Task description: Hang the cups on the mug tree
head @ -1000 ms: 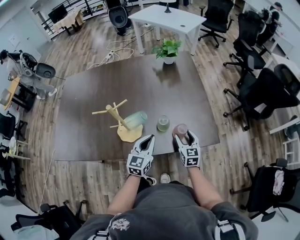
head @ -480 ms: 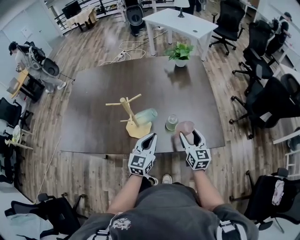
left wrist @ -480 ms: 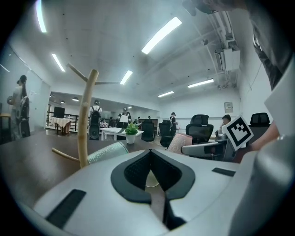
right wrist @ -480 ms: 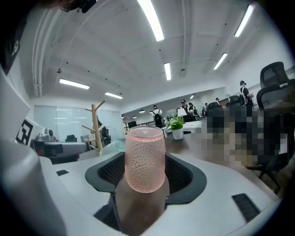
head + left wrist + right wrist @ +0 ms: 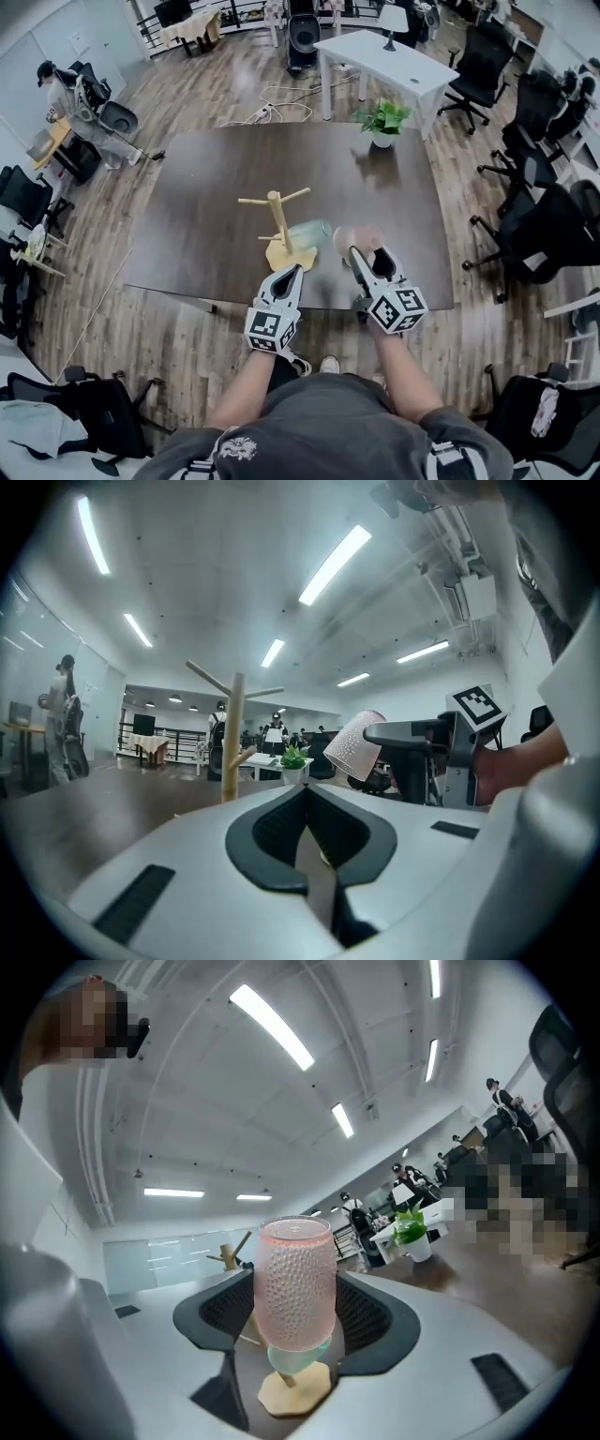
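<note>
your right gripper (image 5: 367, 255) is pinching the pink dimpled cup (image 5: 352, 236). in the right gripper view the cup (image 5: 296, 1283) stands between the two dark pads (image 5: 366, 1312), gripped at its lower part with its rim pointing away from you. the left gripper view shows that cup (image 5: 352, 747) tilted and held up off the table, out in front of the right gripper (image 5: 405, 731).

your left gripper (image 5: 292, 272) hovers over the near edge of the dark table (image 5: 216, 187), just on your side of the mug tree's base. its jaws are pressed together with nothing between them, as the left gripper view (image 5: 307, 803) shows plainly.

the wooden mug tree (image 5: 277, 214) stands upright on the table near your edge, between the two grippers and a little beyond them. a pale green cup (image 5: 309, 232) hangs on its right side, low on the post and above the base, lying sideways. the pink cup is just to the right of that green cup and not on any peg.

a potted plant (image 5: 384, 117) sits at the table's far edge, well apart from the tree.
</note>
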The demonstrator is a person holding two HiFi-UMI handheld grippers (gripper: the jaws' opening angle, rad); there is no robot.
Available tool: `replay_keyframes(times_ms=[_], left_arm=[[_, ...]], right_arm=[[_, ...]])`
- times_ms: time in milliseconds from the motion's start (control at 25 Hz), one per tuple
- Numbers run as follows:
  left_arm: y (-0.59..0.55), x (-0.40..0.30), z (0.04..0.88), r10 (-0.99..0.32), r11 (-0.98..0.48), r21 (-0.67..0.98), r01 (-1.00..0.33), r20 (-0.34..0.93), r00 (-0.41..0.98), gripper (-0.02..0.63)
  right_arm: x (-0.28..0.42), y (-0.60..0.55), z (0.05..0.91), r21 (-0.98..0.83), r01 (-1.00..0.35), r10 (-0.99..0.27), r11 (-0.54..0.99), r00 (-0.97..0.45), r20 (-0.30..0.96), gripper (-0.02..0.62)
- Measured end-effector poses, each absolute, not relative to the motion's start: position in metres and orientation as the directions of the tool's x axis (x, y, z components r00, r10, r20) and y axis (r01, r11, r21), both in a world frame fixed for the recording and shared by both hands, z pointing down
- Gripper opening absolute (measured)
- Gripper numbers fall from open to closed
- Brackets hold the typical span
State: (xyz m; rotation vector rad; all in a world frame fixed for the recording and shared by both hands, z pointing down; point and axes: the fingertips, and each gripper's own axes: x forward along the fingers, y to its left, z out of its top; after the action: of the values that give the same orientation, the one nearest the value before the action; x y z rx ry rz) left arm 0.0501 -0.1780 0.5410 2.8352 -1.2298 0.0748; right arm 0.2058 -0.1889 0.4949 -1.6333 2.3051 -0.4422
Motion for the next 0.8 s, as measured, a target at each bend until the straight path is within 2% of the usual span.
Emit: replay_keyframes(times_ms=[360,800], left_arm=[[-0.187,0.003,0.506,-0.786,-0.618,0.001,-0.786,0.005,0.618,0.008],[-0.196,-0.020,0.489,-0.815,-0.578,-0.003,-0.816,-0.029,0.578,0.008]], right_arm=[[0.168,-0.212,0.443,-0.415,-0.820,-0.919,0.394,-0.358,-0.164,0.290],[0.158,-0.236,0.402,-0.462,-0.776,-0.901,0.429,-0.335,-0.275,0.290]])
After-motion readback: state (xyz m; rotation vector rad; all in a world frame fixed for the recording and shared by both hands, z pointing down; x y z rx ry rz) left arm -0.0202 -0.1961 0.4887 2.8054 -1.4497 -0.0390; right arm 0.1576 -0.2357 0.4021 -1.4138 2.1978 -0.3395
